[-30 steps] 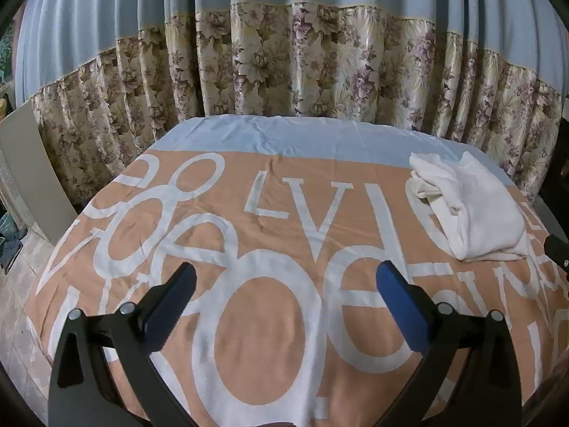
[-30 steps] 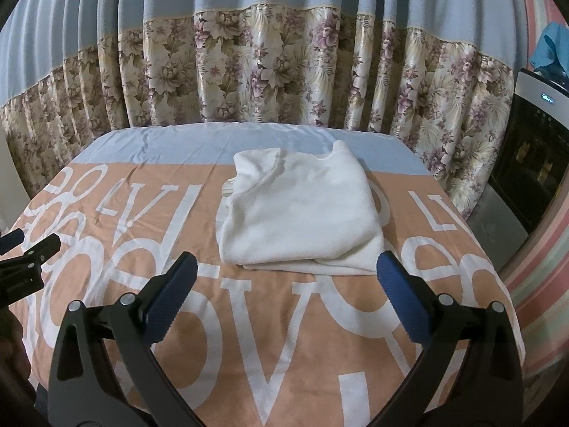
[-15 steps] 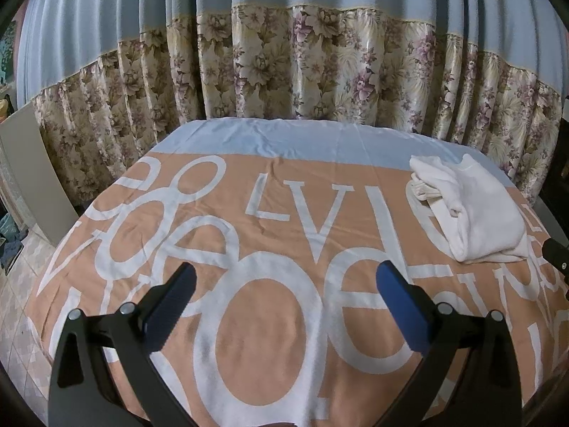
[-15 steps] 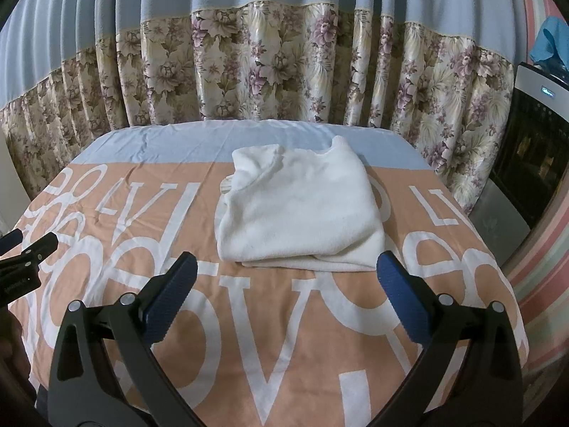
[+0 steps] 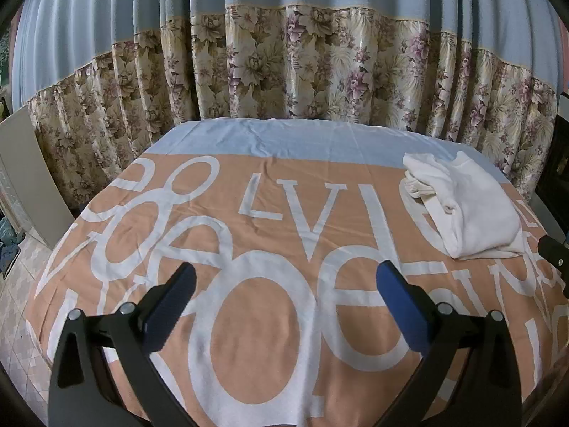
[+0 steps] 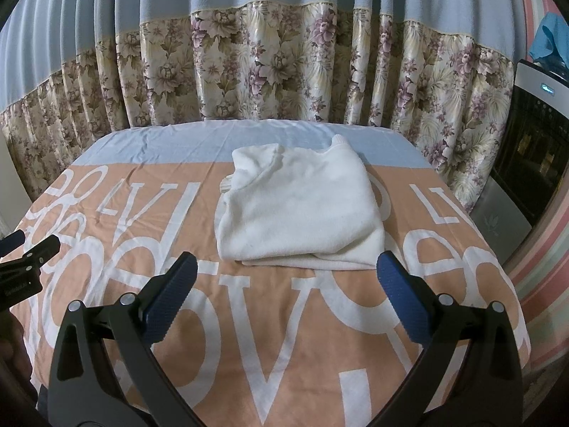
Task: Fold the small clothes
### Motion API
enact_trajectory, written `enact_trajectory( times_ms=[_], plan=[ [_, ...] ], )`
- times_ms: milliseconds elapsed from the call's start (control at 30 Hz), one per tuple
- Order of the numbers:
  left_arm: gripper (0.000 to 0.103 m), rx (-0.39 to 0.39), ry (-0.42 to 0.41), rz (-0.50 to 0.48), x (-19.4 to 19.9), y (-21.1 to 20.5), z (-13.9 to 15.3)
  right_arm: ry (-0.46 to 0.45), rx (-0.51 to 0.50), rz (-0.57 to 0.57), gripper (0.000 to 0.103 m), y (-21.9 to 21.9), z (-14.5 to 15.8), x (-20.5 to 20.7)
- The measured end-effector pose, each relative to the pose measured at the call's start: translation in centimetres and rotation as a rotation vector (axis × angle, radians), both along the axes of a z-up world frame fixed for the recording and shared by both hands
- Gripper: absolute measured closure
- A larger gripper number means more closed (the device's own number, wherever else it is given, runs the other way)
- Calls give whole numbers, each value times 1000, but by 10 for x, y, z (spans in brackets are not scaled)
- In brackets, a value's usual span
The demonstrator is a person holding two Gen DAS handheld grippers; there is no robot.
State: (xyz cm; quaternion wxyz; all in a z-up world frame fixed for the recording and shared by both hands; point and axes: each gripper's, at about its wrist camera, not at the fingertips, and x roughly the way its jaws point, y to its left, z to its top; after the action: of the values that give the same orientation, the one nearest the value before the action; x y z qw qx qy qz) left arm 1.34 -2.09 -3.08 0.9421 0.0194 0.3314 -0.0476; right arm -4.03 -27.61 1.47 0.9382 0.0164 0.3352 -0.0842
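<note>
Nearest the lens in the left wrist view: left gripper (image 5: 284,297), blue-padded fingers (image 5: 169,307) spread wide, nothing between them, poised above the table cover (image 5: 263,338). Same in the right wrist view: right gripper (image 6: 284,297), jaws wide apart, empty, blue pads (image 6: 400,307) clear of any cloth.

Under both: orange cover printed with big white letters, lying mostly flat with faint creases. At the left edge of the right wrist view, the tips of the left gripper above the cover's left side. At the right edge of the left wrist view, a dark tip of the right gripper.

Further on: white folded garment (image 6: 300,213), a soft fleecy piece stacked in layers, resting on the cover just beyond the right gripper's fingertips, roughly centred between them but apart from both. Folded edge toward the camera, a looser bunched corner at the back left. In the left wrist view, the same white folded garment (image 5: 462,206) well off to the right, far from the left gripper, near the cover's right side.

Beyond that: pale blue band (image 5: 320,142) along the cover's far end.

Farthest: pleated curtain (image 6: 270,60), floral on the lower part, plain blue above. To the right, a dark appliance (image 6: 530,149) with a blue cloth (image 6: 551,41) on top, and a striped wall.
</note>
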Motion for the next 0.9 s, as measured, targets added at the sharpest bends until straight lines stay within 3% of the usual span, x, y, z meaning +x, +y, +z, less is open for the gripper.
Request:
enact_trajectory(
  times_ms=[900],
  plan=[
    [2,-9,-16,9,0,-1,4,16,18,-4,3,5,-9,3]
  ],
)
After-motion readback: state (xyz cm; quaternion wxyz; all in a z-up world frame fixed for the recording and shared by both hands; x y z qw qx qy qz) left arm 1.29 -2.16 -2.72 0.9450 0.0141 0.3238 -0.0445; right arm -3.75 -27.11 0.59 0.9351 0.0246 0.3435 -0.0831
